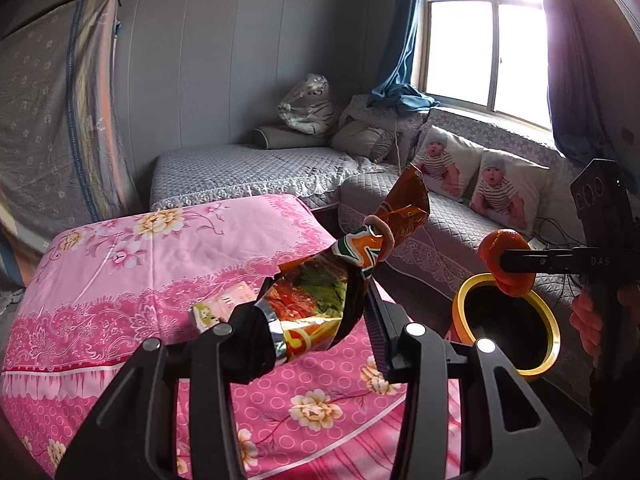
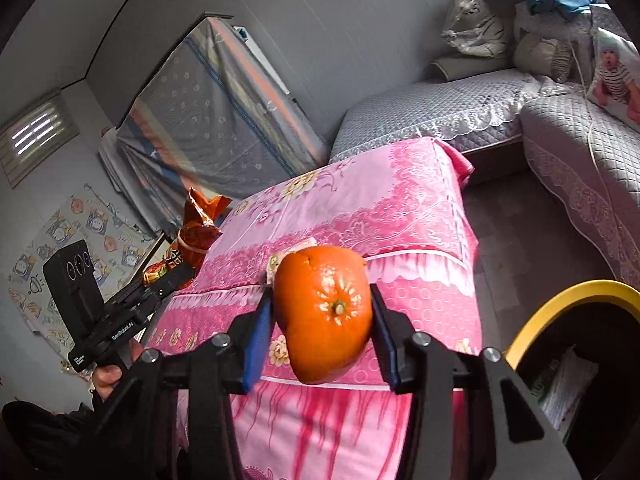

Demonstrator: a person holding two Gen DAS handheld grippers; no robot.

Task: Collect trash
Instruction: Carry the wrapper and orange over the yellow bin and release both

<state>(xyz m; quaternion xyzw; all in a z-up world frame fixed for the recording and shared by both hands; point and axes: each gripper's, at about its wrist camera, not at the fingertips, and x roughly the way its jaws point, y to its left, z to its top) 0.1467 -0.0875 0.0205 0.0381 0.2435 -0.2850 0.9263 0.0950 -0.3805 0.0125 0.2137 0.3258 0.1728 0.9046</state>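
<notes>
Two bits of trash are held at once: a crinkly snack bag (image 1: 320,300) is pinched by the left gripper (image 1: 316,332) jaws (light, slippery foil, best gripped mid-body), and soft orange peel (image 2: 324,312) is squeezed by the right gripper (image 2: 322,332), just above the yellow-rimmed bin (image 1: 464,300).

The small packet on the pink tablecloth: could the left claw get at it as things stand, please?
Probably not yet. The left claw is shut on a crumpled snack bag, so it has no free grip. The small packet lies uncovered on the pink tablecloth, just beyond its fingers.
</notes>
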